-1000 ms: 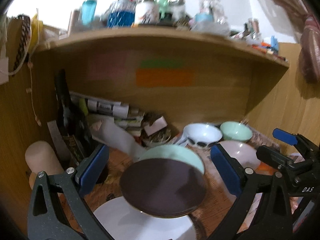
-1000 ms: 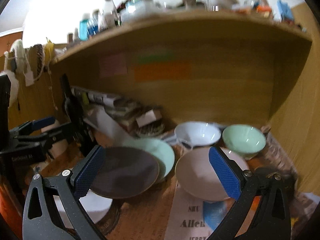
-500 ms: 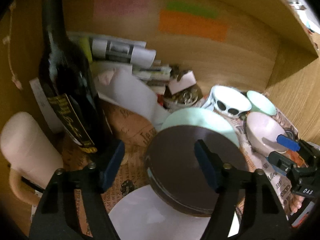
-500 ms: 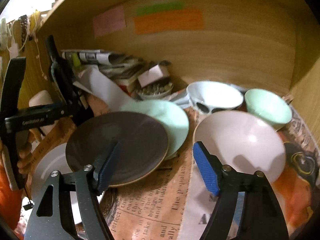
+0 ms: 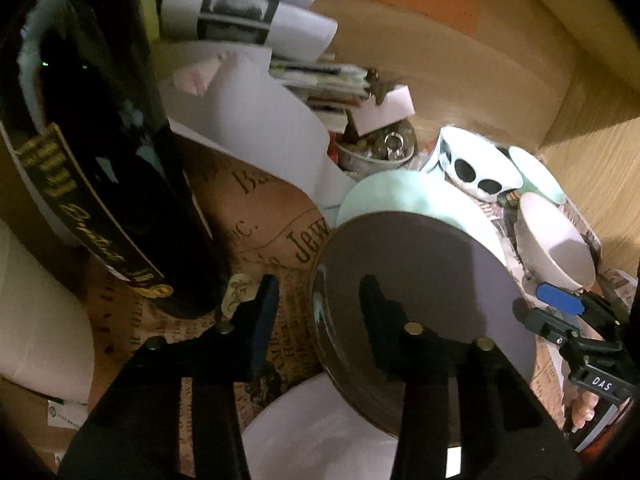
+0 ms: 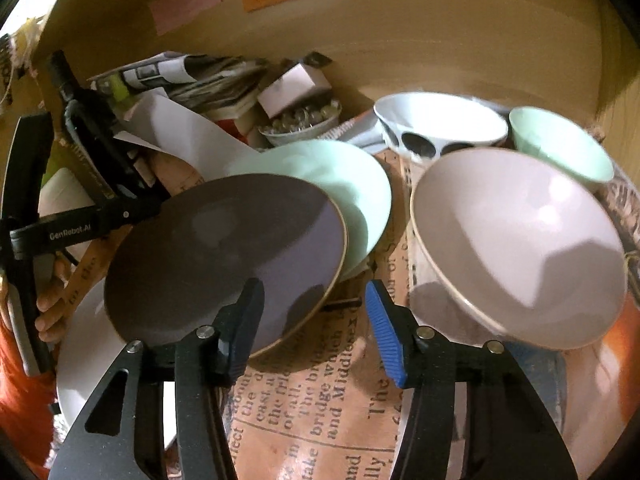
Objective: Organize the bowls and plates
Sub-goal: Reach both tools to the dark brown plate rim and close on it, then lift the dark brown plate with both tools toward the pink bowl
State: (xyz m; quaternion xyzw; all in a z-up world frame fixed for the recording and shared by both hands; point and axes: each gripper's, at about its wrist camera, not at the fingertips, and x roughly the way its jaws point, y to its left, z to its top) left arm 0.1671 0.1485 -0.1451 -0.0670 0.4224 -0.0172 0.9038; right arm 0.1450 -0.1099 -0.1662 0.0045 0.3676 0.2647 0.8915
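A dark brown plate lies tilted over a white plate and a mint green plate. My left gripper is open, its fingers straddling the brown plate's left rim. My right gripper is open, straddling the brown plate's right rim. A pink bowl, a white spotted bowl and a mint bowl sit to the right.
A dark wine bottle stands at the left. Stacked papers, a small bowl of trinkets and a white box crowd the back of the wooden shelf. Newsprint paper covers the shelf floor.
Both grippers have moved forward and down toward the brown plate and narrowed their opening, and now straddle its rim on opposite sides.
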